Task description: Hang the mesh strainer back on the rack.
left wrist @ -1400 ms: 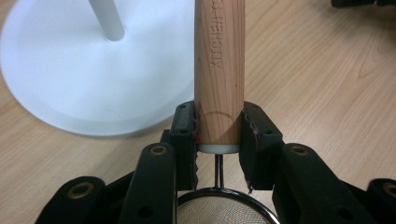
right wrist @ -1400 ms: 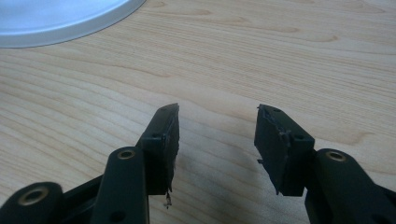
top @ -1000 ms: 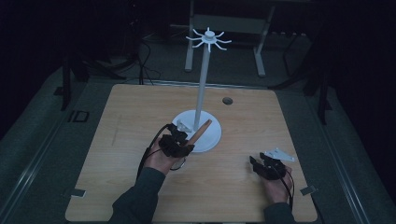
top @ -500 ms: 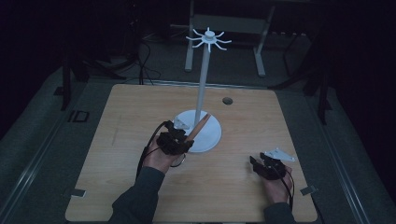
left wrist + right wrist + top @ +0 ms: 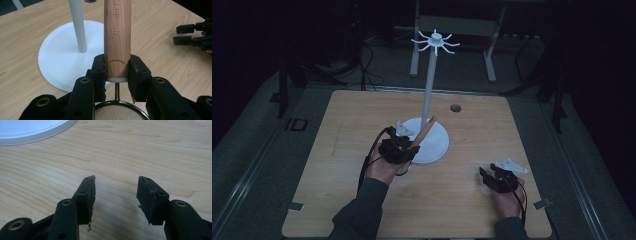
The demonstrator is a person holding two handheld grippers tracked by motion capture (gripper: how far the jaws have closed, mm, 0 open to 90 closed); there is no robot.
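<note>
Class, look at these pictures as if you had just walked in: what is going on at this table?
A person works at a wooden table with a gripper in each hand. The left gripper is shut on the wooden handle of a small mesh strainer, holding it above the round white base of a tall hook stand. The right gripper is open, holds nothing, and rests low over bare table off to the right.

Each tool was matte black, with two angular jaws on linked arms fastened by brass-coloured ringed pivots. The left tool (image 5: 117,72) carried worn, frayed pads (image 5: 136,72); the right tool (image 5: 116,192) showed the same wear. A black cable (image 5: 368,162) trailed from the left tool. Grey triangular plates topped both. The sleeves (image 5: 362,210) were dark grey.
</note>
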